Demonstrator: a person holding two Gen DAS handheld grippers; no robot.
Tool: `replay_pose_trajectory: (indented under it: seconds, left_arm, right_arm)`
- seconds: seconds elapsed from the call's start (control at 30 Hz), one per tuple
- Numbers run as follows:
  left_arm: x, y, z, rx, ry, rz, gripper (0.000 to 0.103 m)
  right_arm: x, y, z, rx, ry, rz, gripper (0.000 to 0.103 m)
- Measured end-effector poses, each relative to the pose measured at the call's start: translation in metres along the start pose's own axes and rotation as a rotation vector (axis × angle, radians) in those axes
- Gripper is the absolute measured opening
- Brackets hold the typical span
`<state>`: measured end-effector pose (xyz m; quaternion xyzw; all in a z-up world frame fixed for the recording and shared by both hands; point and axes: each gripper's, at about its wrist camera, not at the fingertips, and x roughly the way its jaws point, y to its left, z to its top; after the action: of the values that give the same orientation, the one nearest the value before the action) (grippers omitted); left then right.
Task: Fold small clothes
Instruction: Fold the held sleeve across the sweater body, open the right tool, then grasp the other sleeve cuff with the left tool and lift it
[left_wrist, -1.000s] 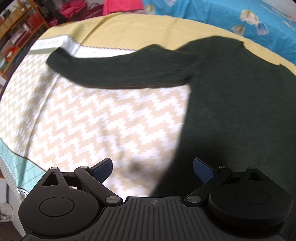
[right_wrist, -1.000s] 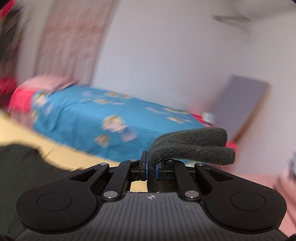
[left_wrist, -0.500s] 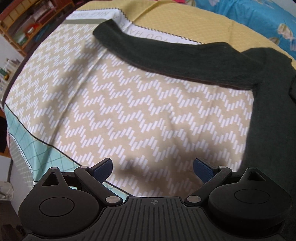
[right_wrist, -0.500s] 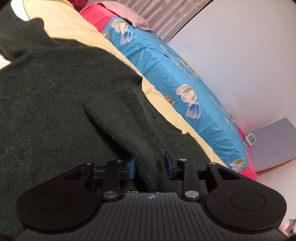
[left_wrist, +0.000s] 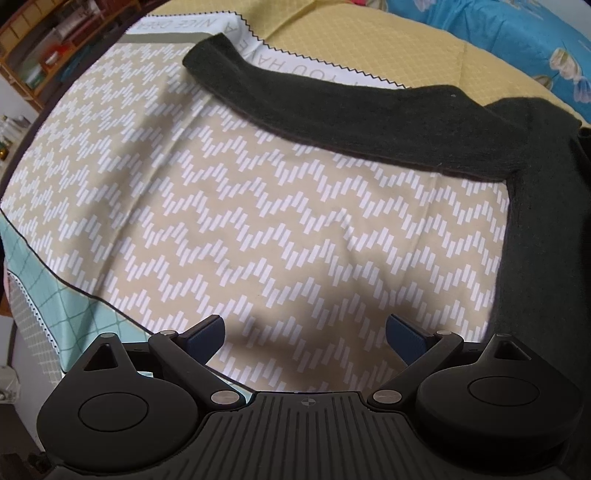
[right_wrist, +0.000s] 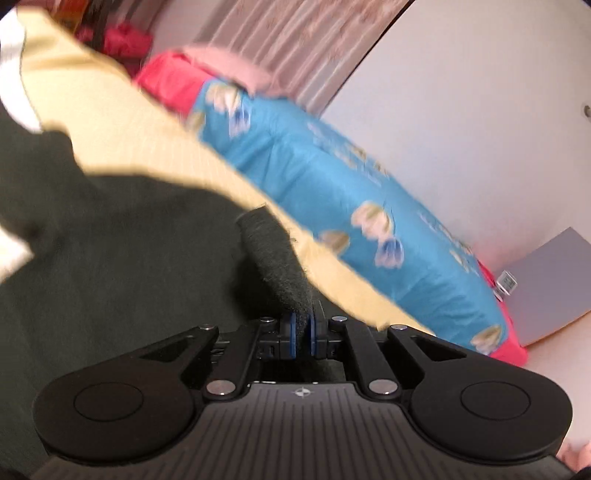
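The right hand-held gripper (right_wrist: 302, 334) has reclamped the dark green knitted sweater's (right_wrist: 110, 258) cuff; the left hand-held gripper (left_wrist: 306, 334), jaws apart, hovers over zigzag-patterned bedding (left_wrist: 258, 221) beside it.

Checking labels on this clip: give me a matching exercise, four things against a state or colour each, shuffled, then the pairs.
Things:
1. left gripper
2. right gripper
3. outstretched sweater sleeve
4. bed cover by the wall

States or colours:
A. blue with a flower print
B. jaws wide apart, nothing between them
C. lying flat on the zigzag cloth
D. shut on a fold of dark sweater fabric

Pairs: 1-B, 2-D, 3-C, 4-A
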<state>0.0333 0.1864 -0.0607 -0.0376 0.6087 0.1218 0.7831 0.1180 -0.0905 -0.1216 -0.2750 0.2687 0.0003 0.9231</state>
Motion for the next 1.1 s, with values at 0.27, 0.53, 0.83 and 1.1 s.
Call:
replay_pose_trajectory:
  seconds: [0.27, 0.53, 0.83, 1.1]
  left_arm:
    - [-0.004, 0.006, 0.002, -0.001, -0.030, -0.043, 0.103]
    - [0.010, 0.021, 0.025, -0.081, -0.018, -0.156, 0.103]
    - [0.044, 0.078, 0.089, -0.371, -0.082, -0.303, 0.103]
    - [0.074, 0.102, 0.130, -0.496, -0.114, -0.297, 0.103]
  right_arm:
    - [0.006, 0.023, 0.001, 0.067, 0.138, 0.180, 0.038]
    - [-0.043, 0.004, -0.011, 0.174, 0.144, 0.261, 0.060]
    - [-0.107, -0.019, -0.037, 0.252, 0.183, 0.210, 0.061]
    - [-0.138, -0.038, -0.053, 0.331, 0.232, 0.142, 0.061]
